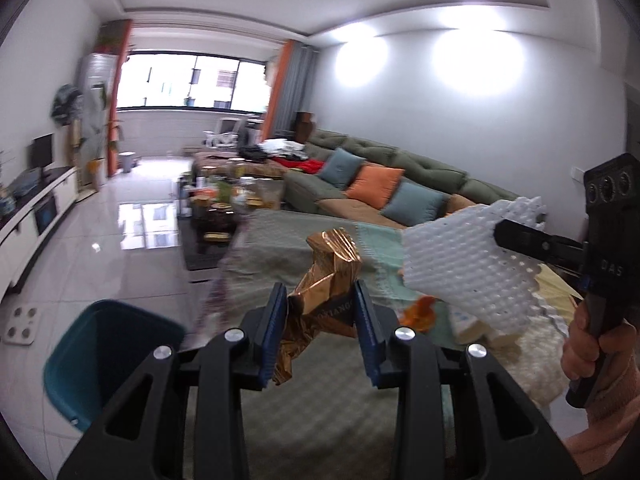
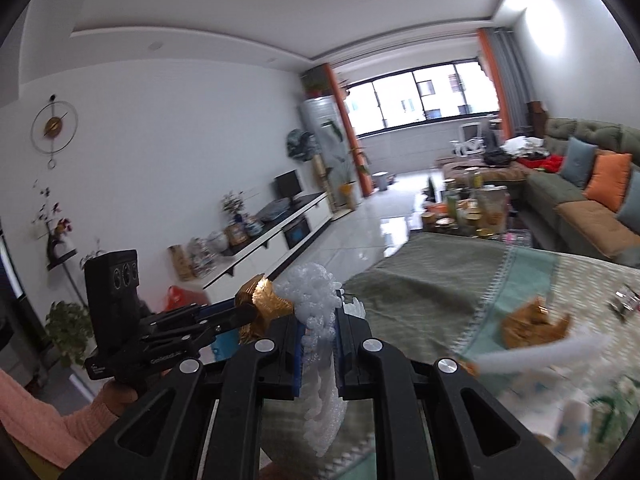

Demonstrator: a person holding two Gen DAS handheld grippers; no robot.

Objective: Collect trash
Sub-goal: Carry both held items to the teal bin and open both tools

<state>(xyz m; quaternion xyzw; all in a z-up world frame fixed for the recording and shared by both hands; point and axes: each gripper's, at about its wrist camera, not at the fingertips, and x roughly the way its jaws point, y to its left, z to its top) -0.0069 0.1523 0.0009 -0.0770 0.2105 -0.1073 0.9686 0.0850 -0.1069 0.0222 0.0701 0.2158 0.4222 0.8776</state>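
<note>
- A crumpled gold wrapper (image 1: 328, 276) is pinched between the blue pads (image 1: 276, 328) of the left gripper (image 1: 320, 320), held in the air above the near edge of a cloth-covered table (image 1: 288, 240).
- A white foam net (image 1: 452, 264) is clamped in the right gripper (image 2: 318, 320), its jaws narrowed onto the foam; from the left wrist view it hangs just right of the wrapper, also above the table.
- From the right wrist view the left gripper (image 2: 240, 316) sits just left of the foam (image 2: 316, 296), the wrapper (image 2: 264, 300) nearly touching it.
- A teal bin (image 1: 104, 356) stands on the tiled floor (image 1: 132, 216) beside the table, below and left of the wrapper.
- More litter lies on the cloth: another gold wrapper (image 2: 532, 324), a white foam tube (image 2: 536, 356), an orange scrap (image 1: 420, 312).
- Beyond the table, a green sofa (image 1: 400, 176) with orange and blue cushions lines the right wall; a cluttered coffee table (image 1: 216, 200) stands before it.
</note>
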